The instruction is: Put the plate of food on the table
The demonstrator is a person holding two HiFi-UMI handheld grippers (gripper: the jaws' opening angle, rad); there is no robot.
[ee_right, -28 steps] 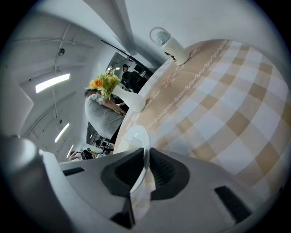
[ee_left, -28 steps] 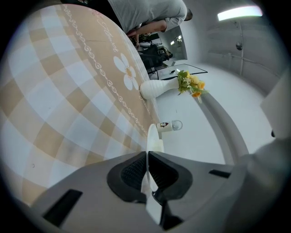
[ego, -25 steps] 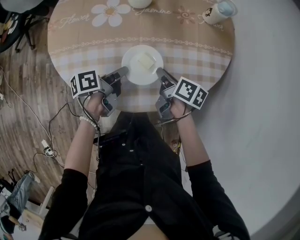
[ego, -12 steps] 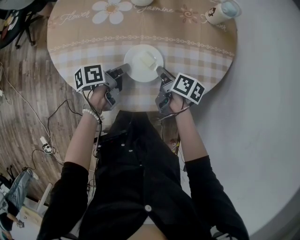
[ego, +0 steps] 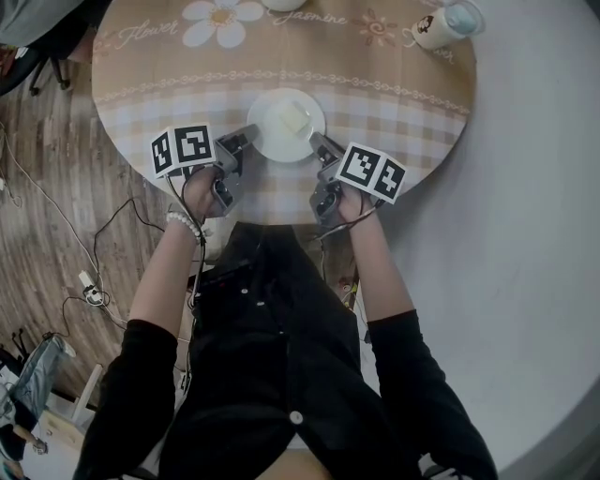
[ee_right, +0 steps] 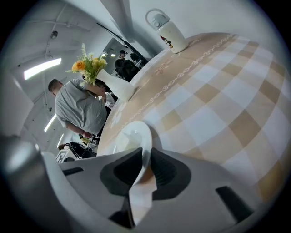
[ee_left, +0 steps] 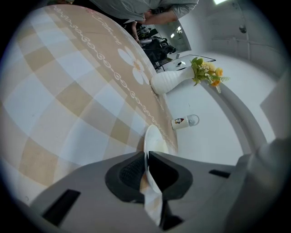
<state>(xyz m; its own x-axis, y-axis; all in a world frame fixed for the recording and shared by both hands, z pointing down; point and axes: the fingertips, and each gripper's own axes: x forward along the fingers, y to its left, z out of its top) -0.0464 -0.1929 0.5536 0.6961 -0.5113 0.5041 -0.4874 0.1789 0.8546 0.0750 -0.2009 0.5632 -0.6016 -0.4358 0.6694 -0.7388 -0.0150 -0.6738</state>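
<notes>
A white plate [ego: 272, 141] with a pale piece of food [ego: 292, 118] rests on the round table [ego: 187, 84], near its front edge. My left gripper [ego: 246, 137] is shut on the plate's left rim; in the left gripper view the rim [ee_left: 157, 139] is pinched between the pads of that gripper [ee_left: 146, 168]. My right gripper [ego: 319, 144] is at the right rim. Its jaws are opening: in the right gripper view the plate's rim [ee_right: 134, 136] still runs between the jaws of this gripper [ee_right: 148, 166], with a thin gap beside it.
A white lidded bottle [ego: 441, 23] stands at the table's far right. A white vase [ee_left: 170, 81] with flowers is at the far side. A person in a grey shirt [ee_right: 79, 107] stands beyond the table. Cables [ego: 94, 291] lie on the wooden floor at left.
Both grippers have edged a little farther over the table with the plate between them. The plate has hardly shifted.
</notes>
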